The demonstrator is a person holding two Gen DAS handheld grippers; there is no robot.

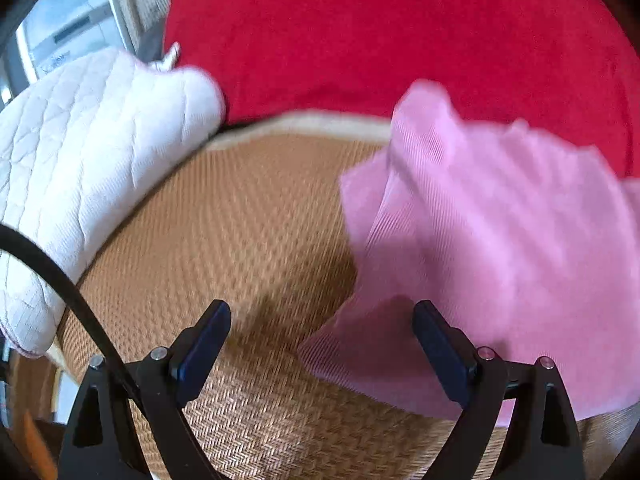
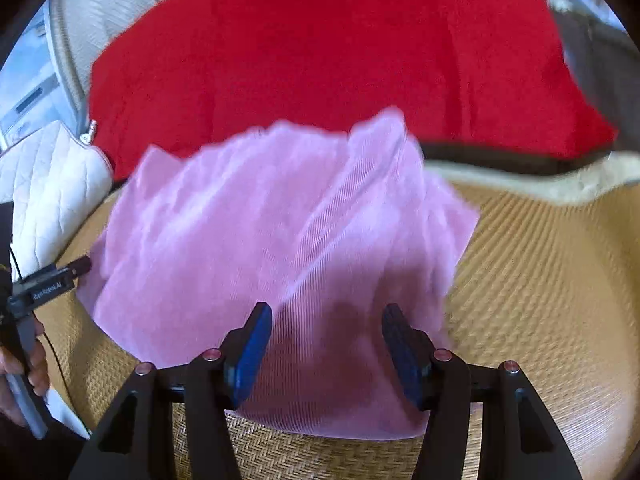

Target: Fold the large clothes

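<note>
A pink ribbed garment (image 2: 280,232) lies bunched on a woven straw mat (image 2: 540,280). In the left wrist view the garment (image 1: 500,240) fills the right side. My left gripper (image 1: 322,344) is open and empty, over the mat just left of the garment's near corner. My right gripper (image 2: 327,348) is open, its fingers standing over the garment's near edge without closing on it. The left gripper also shows at the left edge of the right wrist view (image 2: 76,270), beside the garment's left edge.
A red blanket (image 1: 400,32) lies beyond the mat's far edge. A white quilted pillow (image 1: 88,152) sits on the mat's left side. A window or appliance (image 1: 68,28) stands at the far left. A black cable (image 1: 72,296) crosses the left view.
</note>
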